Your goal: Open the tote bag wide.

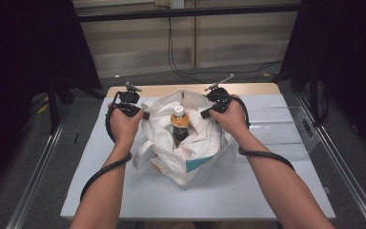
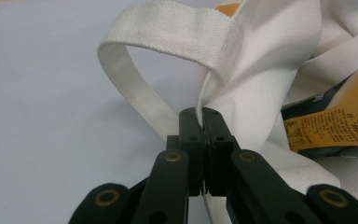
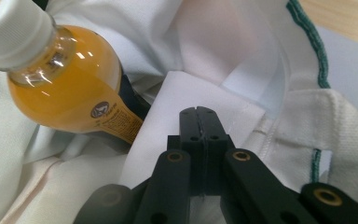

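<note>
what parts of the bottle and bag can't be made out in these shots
- Bottle lower body: high view, sunk in the white tote bag folds.
- Bottle label text: right gripper view, too small to read.
- Bag's printed panel: high view, folded under cloth.
- Cloth pinched by the right gripper: right gripper view, hidden between shut jaws.

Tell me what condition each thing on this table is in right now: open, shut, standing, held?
Cloth bag: on the table, mouth pulled open, crumpled.
Bottle: inside the bag, white cap on, holding orange drink.
Bag strap: loose, looping onto the table.
Left gripper: shut on the bag's edge.
Right gripper: shut on the bag's cloth.
Clear plastic box: lying beside the bag, nothing seen in it.
</note>
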A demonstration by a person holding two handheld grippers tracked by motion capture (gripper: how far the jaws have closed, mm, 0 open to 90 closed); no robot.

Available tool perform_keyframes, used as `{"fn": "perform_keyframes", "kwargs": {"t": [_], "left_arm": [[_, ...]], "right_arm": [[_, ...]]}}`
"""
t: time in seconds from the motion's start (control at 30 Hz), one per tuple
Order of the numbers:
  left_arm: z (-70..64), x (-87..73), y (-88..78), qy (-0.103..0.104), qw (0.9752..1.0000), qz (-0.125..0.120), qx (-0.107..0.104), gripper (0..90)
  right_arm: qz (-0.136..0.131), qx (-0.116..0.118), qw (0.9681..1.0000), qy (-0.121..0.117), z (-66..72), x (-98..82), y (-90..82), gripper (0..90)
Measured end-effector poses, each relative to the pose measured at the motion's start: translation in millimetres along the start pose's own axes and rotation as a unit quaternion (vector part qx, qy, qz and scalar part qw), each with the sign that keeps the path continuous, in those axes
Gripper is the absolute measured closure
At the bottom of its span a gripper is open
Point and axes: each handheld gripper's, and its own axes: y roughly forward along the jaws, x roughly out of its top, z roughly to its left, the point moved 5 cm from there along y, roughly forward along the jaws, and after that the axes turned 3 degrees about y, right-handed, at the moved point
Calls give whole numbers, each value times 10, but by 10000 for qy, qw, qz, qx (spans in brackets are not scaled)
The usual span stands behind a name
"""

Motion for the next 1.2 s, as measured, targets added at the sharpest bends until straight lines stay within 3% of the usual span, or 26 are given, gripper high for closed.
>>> {"fn": "perform_keyframes", "kwargs": {"t": [0.33,0.7,1.2], "left_arm": [[60,-29,61,40,10000,55,63,883],[157,-133,171,-59,9998,157,48,883],[155,-212,267,-114,9996,275,11,880]], "right_arm": [[93,-110,9997,214,-90,-105,114,900],[163,-273,9992,241,-173,-182,166,900],[265,-277,9989,278,-219,-251,202,900]]}}
